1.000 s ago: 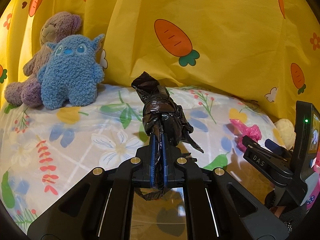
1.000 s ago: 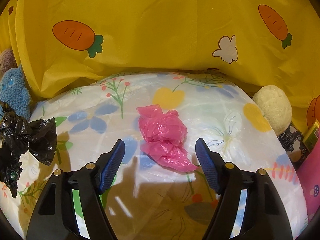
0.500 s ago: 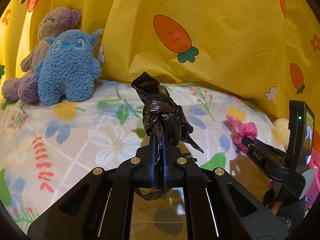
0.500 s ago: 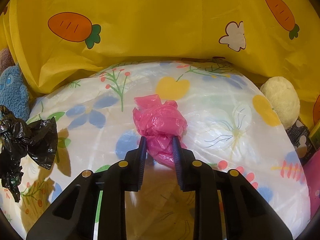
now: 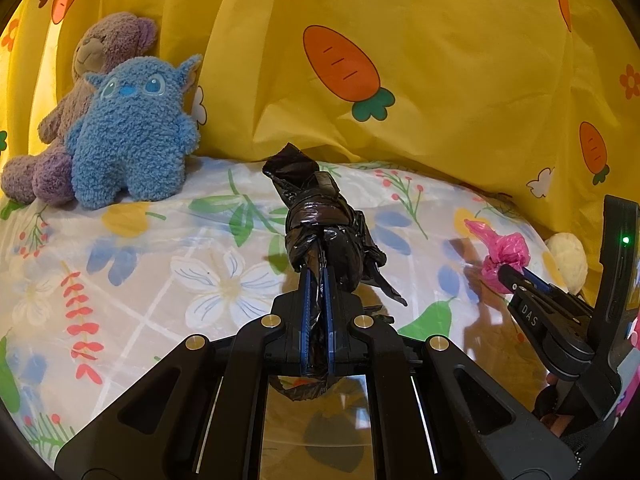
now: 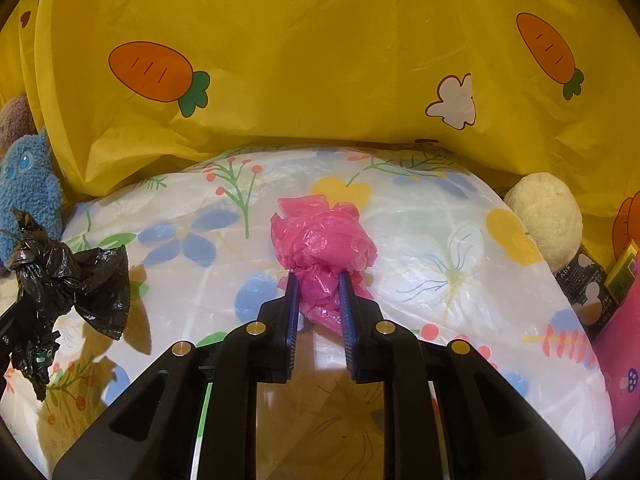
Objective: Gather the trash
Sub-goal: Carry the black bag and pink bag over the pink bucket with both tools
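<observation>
Left gripper [image 5: 316, 280] clamps a crumpled black bag [image 5: 320, 236] above the floral sheet [image 5: 140, 272]; at its three o'clock, the right gripper [image 6: 319, 280] is closing on a pink bag [image 6: 324, 240]. Only the left view shows the purple bear [image 5: 100, 64] behind the blue plush [image 5: 132, 132]; only the right shows boxes [image 6: 592, 284] at three o'clock
</observation>
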`<action>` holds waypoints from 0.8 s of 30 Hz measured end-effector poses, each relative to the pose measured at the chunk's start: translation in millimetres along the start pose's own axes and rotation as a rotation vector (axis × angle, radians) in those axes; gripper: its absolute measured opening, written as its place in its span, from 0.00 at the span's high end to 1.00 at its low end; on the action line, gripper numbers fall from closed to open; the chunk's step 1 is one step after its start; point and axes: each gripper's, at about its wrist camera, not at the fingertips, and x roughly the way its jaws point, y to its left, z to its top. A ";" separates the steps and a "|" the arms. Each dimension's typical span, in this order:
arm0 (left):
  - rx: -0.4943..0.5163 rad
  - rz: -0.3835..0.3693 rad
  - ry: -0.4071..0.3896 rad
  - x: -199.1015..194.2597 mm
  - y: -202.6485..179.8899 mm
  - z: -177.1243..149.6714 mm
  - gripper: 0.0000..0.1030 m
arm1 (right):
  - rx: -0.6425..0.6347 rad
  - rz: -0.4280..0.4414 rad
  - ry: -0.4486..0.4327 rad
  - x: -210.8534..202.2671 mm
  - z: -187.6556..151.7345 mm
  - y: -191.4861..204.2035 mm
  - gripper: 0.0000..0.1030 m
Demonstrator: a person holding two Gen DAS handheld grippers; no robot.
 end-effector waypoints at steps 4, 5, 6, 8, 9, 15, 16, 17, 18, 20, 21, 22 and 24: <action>0.010 -0.004 -0.002 0.8 -2.2 -1.5 0.94 | -0.003 0.012 -0.029 -16.5 -3.5 -2.3 0.80; 0.012 -0.005 -0.002 0.6 -3.4 -2.0 0.94 | 0.000 0.013 -0.040 -22.4 -4.2 -3.3 0.80; 0.014 -0.009 -0.002 1.1 -3.8 -1.8 0.94 | 0.003 0.016 -0.050 -28.6 -4.7 -4.8 0.80; 0.017 -0.014 -0.002 0.9 -5.0 -2.2 0.94 | 0.010 0.027 -0.071 -42.4 -6.8 -8.3 0.80; 0.019 -0.016 -0.003 0.5 -5.8 -2.1 0.94 | 0.013 0.030 -0.081 -49.7 -8.2 -10.1 0.80; 0.045 -0.034 -0.026 -6.3 -14.7 -1.8 0.94 | 0.046 0.050 -0.118 -91.5 -21.0 -26.2 0.80; 0.049 -0.042 -0.027 -7.7 -17.4 -2.2 0.94 | 0.053 0.052 -0.124 -98.3 -23.6 -29.8 0.80; 0.053 -0.052 -0.027 -9.4 -20.1 -2.5 0.94 | 0.058 0.052 -0.130 -104.8 -26.1 -32.8 0.80; 0.057 -0.062 -0.028 -10.7 -22.5 -2.6 0.94 | 0.061 0.052 -0.134 -111.4 -28.8 -36.8 0.80; 0.068 -0.075 -0.031 -14.4 -28.3 -3.3 0.94 | 0.066 0.048 -0.143 -123.1 -33.5 -43.1 0.80; 0.071 -0.078 -0.033 -16.3 -31.2 -4.0 0.94 | 0.068 0.046 -0.149 -129.1 -36.0 -46.2 0.80; 0.079 -0.081 -0.036 -18.5 -34.7 -4.8 0.94 | 0.069 0.042 -0.157 -135.0 -38.3 -49.4 0.80; 0.096 -0.090 -0.039 -23.3 -41.9 -7.8 0.94 | 0.065 0.032 -0.174 -146.6 -42.4 -54.7 0.80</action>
